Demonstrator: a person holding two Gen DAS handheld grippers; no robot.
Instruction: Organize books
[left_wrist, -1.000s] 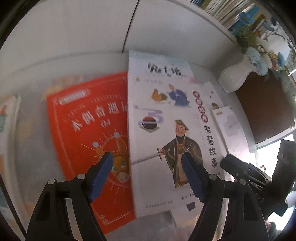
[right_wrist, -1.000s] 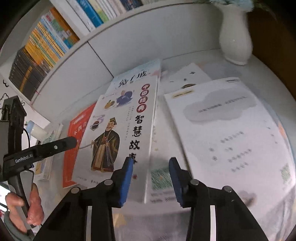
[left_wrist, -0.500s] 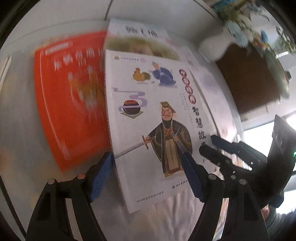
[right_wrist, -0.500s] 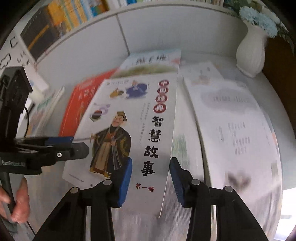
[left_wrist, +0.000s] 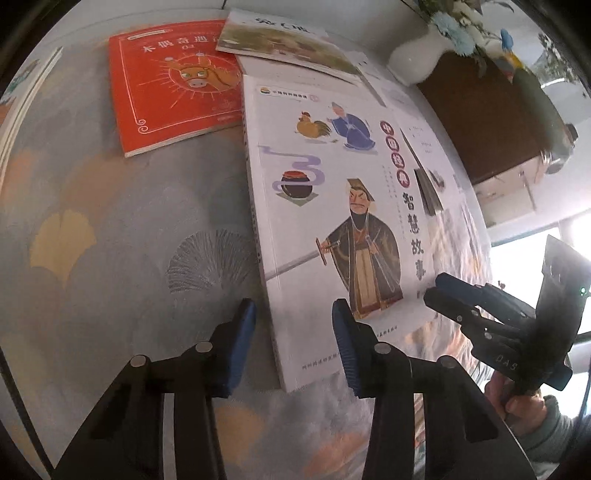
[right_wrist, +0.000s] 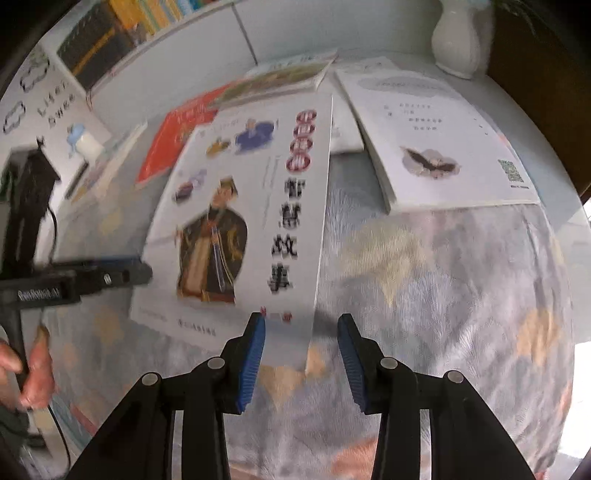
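The white storybook (left_wrist: 332, 221) (right_wrist: 240, 221) with a robed swordsman on its cover lies slanted on the tablecloth, its right edge raised. My left gripper (left_wrist: 292, 310) straddles its near left corner. The jaws are closing, and a gap shows between the left pad and the spine. My right gripper (right_wrist: 301, 321) (left_wrist: 436, 290) has the near right corner between its jaws; the left pad overlaps the cover and the right pad stands apart from the edge. An orange book (left_wrist: 173, 92) and a landscape-cover book (left_wrist: 280, 40) lie behind.
A white book with a bird picture (right_wrist: 443, 147) lies to the right. A white vase (right_wrist: 456, 40) stands at the back beside a dark wooden block (left_wrist: 487, 122). Shelved books (right_wrist: 110, 37) line the wall. A thin book (left_wrist: 22, 96) lies far left. Patterned tablecloth (left_wrist: 129, 240) covers the near table.
The swordsman book has slid toward me, off the orange and landscape books, along with both grippers. The left jaws have narrowed. The right jaws keep the same gap.
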